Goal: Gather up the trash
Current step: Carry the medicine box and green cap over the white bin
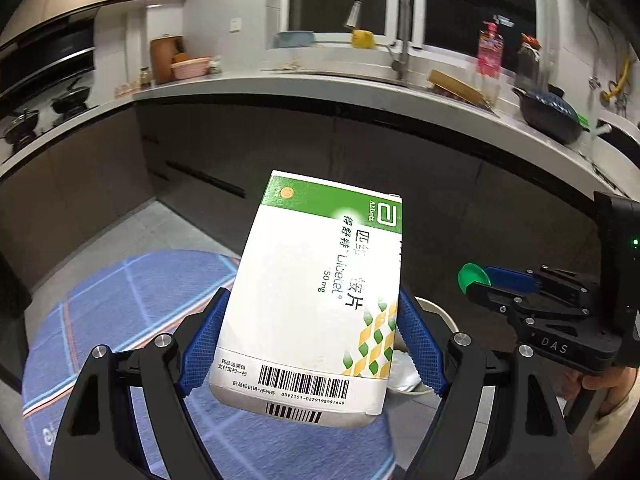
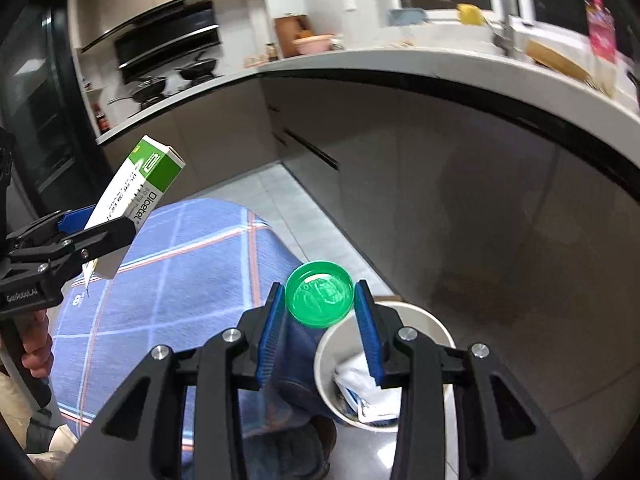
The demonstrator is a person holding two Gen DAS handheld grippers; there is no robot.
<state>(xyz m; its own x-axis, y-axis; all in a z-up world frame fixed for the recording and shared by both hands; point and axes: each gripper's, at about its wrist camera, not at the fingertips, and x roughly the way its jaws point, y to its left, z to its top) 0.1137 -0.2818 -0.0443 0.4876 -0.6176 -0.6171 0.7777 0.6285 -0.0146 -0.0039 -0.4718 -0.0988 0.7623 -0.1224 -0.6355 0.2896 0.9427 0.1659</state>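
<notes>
The left gripper [image 1: 310, 344] pinches a rectangular cardboard medicine box [image 1: 316, 292] between its blue ribbed pads [image 1: 204, 344], the jaws standing wide to take the box's broad faces. The box is smooth white card with a green band across its far end, a yellow-and-green leaf pattern along one edge and printed barcodes on the near end; it juts up and away from the fingers. From the right wrist view the same box [image 2: 136, 196] shows its narrow side, tilted, with one end flap slightly ajar. The right gripper [image 2: 320, 320] clamps a round, glossy green plastic lid [image 2: 319, 294] by its rim, held edge to edge between the two blue pads [image 2: 366, 332], its translucent face turned toward the camera. Below and just beyond that gripper stands a white cylindrical trash bin [image 2: 436, 320] on the floor, with crumpled white paper and wrappers [image 2: 360, 392] inside. A blue woven mat [image 2: 180, 248] with pale and orange plaid lines lies on the light grey tiled floor [image 2: 320, 216] beside the bin. Matte dark cabinet fronts [image 2: 480, 184] curve under a pale stone countertop [image 2: 400, 64]. A hand [image 2: 38, 344] grips the left tool's handle.
</notes>
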